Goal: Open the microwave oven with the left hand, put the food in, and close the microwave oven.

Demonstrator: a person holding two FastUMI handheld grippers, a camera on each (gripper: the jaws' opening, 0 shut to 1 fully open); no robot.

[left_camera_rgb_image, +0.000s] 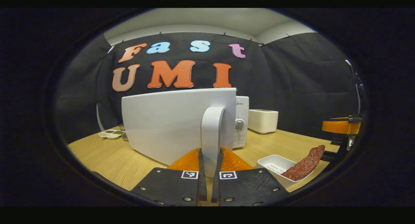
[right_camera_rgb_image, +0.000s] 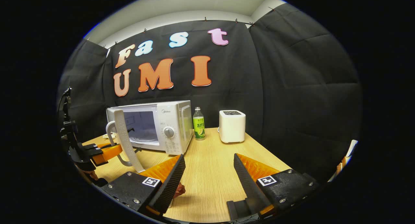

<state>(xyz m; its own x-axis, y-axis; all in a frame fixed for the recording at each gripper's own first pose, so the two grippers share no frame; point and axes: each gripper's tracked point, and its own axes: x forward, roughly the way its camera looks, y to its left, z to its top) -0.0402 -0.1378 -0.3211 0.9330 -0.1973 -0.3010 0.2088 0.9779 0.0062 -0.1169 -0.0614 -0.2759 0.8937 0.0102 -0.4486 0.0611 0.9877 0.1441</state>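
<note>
While the left gripper (left_camera_rgb_image: pixel 210 172) clenches the door handle (left_camera_rgb_image: pixel 212 133) at centre frame, the microwave oven (right_camera_rgb_image: pixel 162 130) stands open left of centre in the right gripper view. The right gripper (right_camera_rgb_image: pixel 209 175) is spread wide above the table (right_camera_rgb_image: pixel 210 185). At lower right of the left gripper view, reddish food (left_camera_rgb_image: pixel 304 165), perhaps meat, rests on a white tray (left_camera_rgb_image: pixel 275 164).

Even overhead light, fisheye-warped edges
</note>
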